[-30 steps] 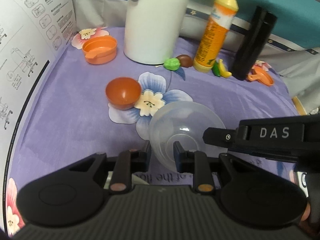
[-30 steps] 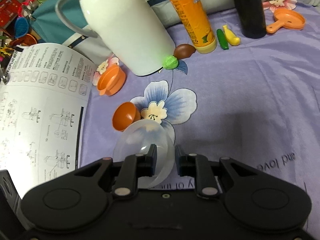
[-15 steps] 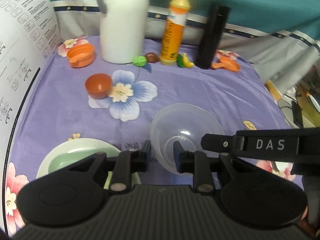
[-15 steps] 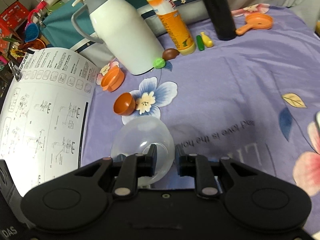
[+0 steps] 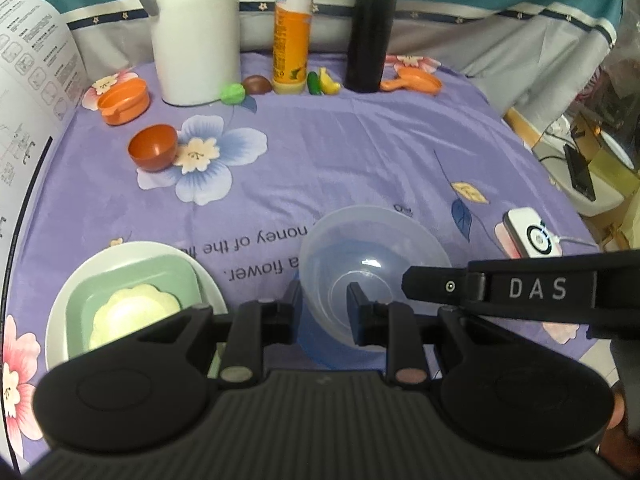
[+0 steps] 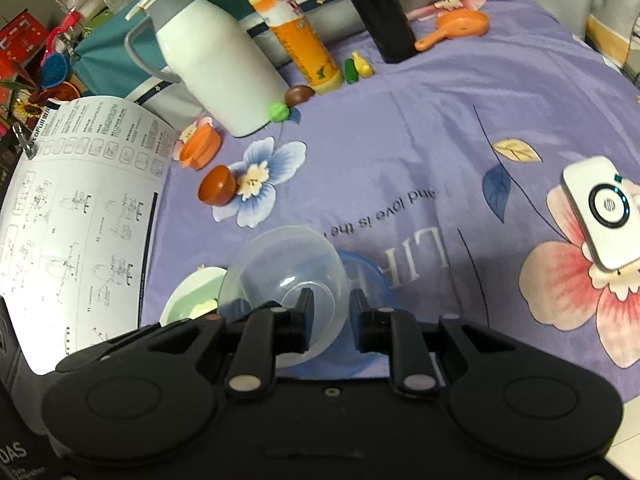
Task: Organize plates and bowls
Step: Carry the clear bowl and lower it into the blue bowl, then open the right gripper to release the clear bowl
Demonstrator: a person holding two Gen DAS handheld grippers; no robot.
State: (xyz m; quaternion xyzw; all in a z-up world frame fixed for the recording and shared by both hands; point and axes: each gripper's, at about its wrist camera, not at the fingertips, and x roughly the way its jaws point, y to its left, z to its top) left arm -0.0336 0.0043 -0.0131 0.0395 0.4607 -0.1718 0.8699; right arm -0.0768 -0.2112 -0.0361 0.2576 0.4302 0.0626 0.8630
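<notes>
Both claws, the left claw (image 5: 323,304) and the right claw (image 6: 331,310), were clamped on the rim of the clear bowl (image 5: 372,264), lower centre. It hung directly above a blue bowl (image 6: 362,280), with the stacked plates (image 5: 72,284) lower left.

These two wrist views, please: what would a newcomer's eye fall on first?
The clear plastic bowl, pinched at its rim by both the left gripper and the right gripper, above a blue dish. Next, the tall white jug at the back of the purple flowered cloth.
</notes>
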